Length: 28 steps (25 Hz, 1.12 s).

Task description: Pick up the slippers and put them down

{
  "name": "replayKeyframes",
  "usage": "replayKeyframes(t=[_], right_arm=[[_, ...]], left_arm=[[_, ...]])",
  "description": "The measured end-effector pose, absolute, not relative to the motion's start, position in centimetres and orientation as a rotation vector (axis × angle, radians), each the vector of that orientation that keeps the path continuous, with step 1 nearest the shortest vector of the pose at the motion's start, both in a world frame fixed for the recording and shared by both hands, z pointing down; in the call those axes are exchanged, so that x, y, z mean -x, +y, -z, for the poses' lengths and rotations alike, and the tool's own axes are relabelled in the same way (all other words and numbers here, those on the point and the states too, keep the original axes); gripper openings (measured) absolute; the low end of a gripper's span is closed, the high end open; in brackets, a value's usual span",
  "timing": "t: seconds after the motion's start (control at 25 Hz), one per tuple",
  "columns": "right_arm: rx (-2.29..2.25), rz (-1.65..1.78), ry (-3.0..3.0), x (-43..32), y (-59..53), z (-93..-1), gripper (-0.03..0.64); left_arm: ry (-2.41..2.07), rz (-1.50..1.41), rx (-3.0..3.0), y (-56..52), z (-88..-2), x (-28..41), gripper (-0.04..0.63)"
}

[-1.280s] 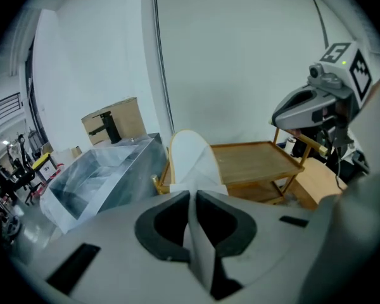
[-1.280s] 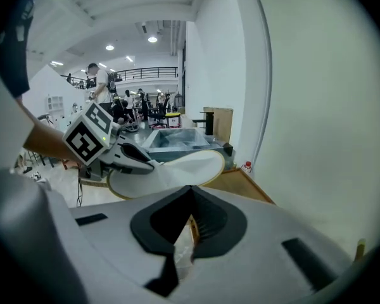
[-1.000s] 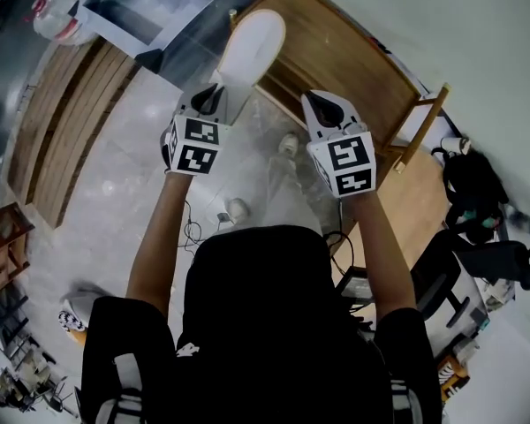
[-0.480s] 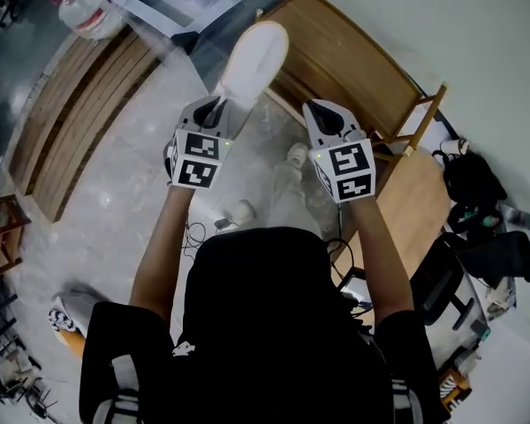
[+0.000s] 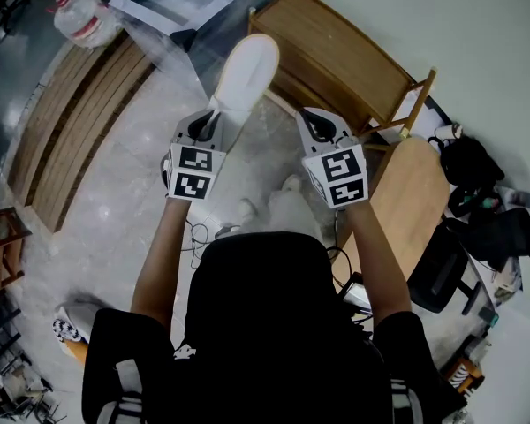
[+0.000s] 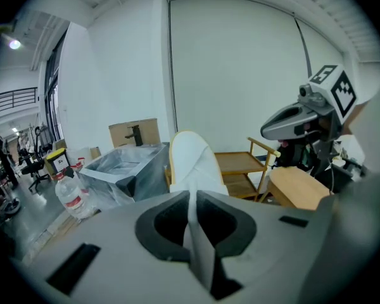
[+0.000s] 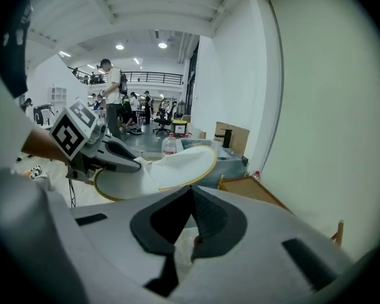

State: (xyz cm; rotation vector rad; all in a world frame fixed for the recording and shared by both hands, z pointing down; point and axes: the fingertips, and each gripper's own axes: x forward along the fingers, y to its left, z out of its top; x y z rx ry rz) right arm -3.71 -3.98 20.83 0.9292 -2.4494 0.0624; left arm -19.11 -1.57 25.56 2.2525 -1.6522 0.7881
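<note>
A white slipper (image 5: 247, 69) with a yellow edge sticks out ahead of my left gripper (image 5: 210, 117), which is shut on its rear end. In the left gripper view the slipper (image 6: 193, 160) rises between the closed jaws of that gripper (image 6: 191, 198). My right gripper (image 5: 316, 122) is held level beside it, a little apart. Its jaws (image 7: 191, 192) meet at the tips, and white fuzzy fabric shows pinched between the pads lower down. This looks like a second slipper hanging below, mostly hidden. The right gripper view also shows the first slipper (image 7: 171, 166).
A wooden trolley with shelves (image 5: 336, 51) stands ahead against the white wall. A plastic-wrapped metal unit (image 5: 185, 7) is to its left, with wooden planks (image 5: 71, 113) and a water bottle (image 5: 79, 20). A round wooden table (image 5: 411, 193) and black bags (image 5: 486, 228) are at the right.
Both grippers have travelled forward together as the person walked on. The round table has come further into view at the right. The left gripper keeps its hold on the slipper.
</note>
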Motion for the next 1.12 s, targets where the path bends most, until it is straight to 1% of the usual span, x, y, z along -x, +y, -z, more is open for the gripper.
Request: replayKeyframes(t=[0.32,0.72,1.12], right_arm=[[-0.934,-0.089,-2.438,2.2,-3.9,-21.8,-0.011],[-0.942,-0.159,-2.469,-1.8,-3.2,-21.9,-0.011],[-0.921,-0.237,-2.452,-5.2,-1.4,-26.7,-0.011]], left_arm=[[-1.656,-0.780,-2.257,-1.8,-25.7,17.5,0.028],[-1.653,-0.756,-2.191,-1.5,-26.5,14.0,0.028],[-1.613,-0.772,-2.150,0.4,-31.6,10.4,0.028]])
